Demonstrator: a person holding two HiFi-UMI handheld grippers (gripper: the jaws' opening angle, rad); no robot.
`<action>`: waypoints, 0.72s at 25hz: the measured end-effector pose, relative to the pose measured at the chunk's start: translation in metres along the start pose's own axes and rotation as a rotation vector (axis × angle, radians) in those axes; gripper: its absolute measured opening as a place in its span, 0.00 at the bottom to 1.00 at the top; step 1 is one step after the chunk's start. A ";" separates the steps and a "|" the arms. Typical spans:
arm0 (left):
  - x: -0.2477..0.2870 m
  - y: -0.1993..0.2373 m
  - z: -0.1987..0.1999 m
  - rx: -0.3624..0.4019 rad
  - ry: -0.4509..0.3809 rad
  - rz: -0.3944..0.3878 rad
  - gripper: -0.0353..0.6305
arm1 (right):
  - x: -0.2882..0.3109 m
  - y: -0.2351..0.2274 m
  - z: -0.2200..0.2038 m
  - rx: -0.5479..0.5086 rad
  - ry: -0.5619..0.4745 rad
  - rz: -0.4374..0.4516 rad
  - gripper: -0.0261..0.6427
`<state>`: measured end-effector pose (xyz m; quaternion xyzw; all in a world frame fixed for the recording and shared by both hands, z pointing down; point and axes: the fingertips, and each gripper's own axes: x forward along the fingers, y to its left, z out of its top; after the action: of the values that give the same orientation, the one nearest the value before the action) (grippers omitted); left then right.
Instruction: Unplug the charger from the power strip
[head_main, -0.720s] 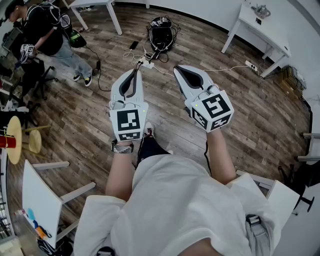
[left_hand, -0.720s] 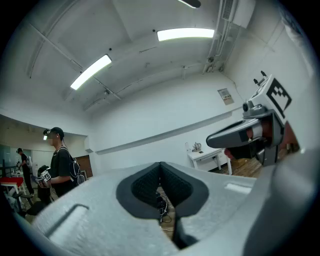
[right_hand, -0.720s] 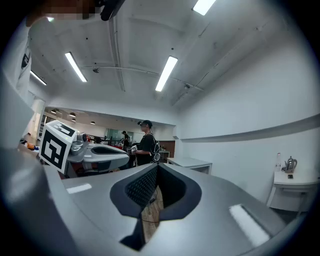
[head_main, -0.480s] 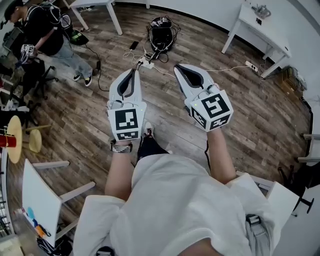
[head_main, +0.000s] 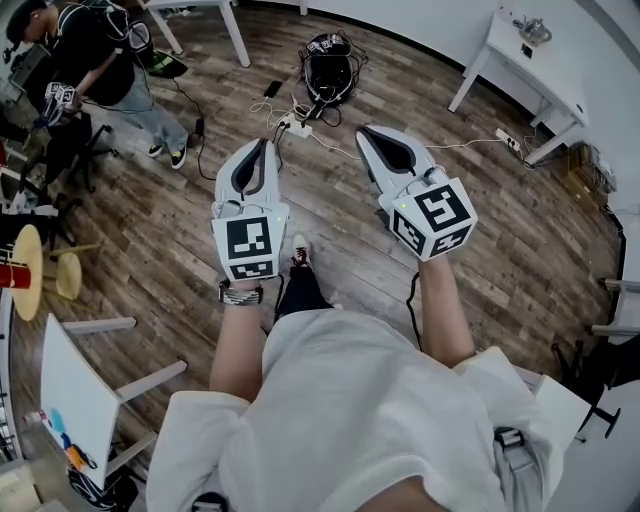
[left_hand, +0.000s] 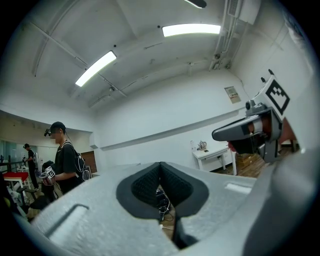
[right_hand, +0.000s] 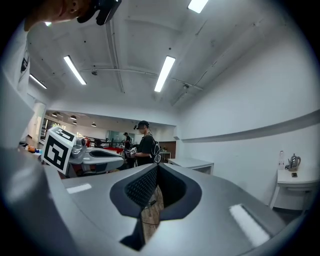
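1. The floor (head_main: 180, 230) is showing worn brown wood planks, faintly glossy.
2. The left gripper (head_main: 268, 143) and right gripper (head_main: 362, 131) are showing smooth, matt grey plastic shells.
3. Their pads (left_hand: 145, 186) are looking black, dimpled and rubbery.
4. The shirt (head_main: 350, 420) is looking like soft white cloth.
5. The table (head_main: 530, 60) is looking smooth, white, matt.

No words, brands or numbers legible anywhere I look. Nearest thing to signs: the black-and-white square code patterns on the left cube (head_main: 247, 247) and right cube (head_main: 437, 217) of my grippers, which are blocks, not letters. From the left gripper view, a small wall notice (left_hand: 231, 94) hangs high on the white wall, near its right-hand corner; its print is too small to read. The device (left_hand: 50, 173) in another person's hand bears a similar square code, with no letters I can make out.
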<state>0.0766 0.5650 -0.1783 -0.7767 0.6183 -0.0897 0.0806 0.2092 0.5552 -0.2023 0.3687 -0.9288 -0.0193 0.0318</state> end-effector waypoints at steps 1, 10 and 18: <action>0.003 0.003 -0.002 -0.005 0.003 0.003 0.06 | 0.004 -0.001 -0.001 0.004 -0.003 0.008 0.04; 0.051 0.032 -0.019 0.023 0.002 0.018 0.06 | 0.045 -0.033 -0.009 0.013 -0.021 -0.016 0.04; 0.115 0.074 -0.035 0.019 0.013 0.009 0.06 | 0.113 -0.071 -0.012 0.018 -0.015 -0.031 0.04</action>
<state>0.0231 0.4360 -0.1570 -0.7724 0.6215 -0.1002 0.0844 0.1766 0.4263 -0.1896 0.3832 -0.9233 -0.0140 0.0212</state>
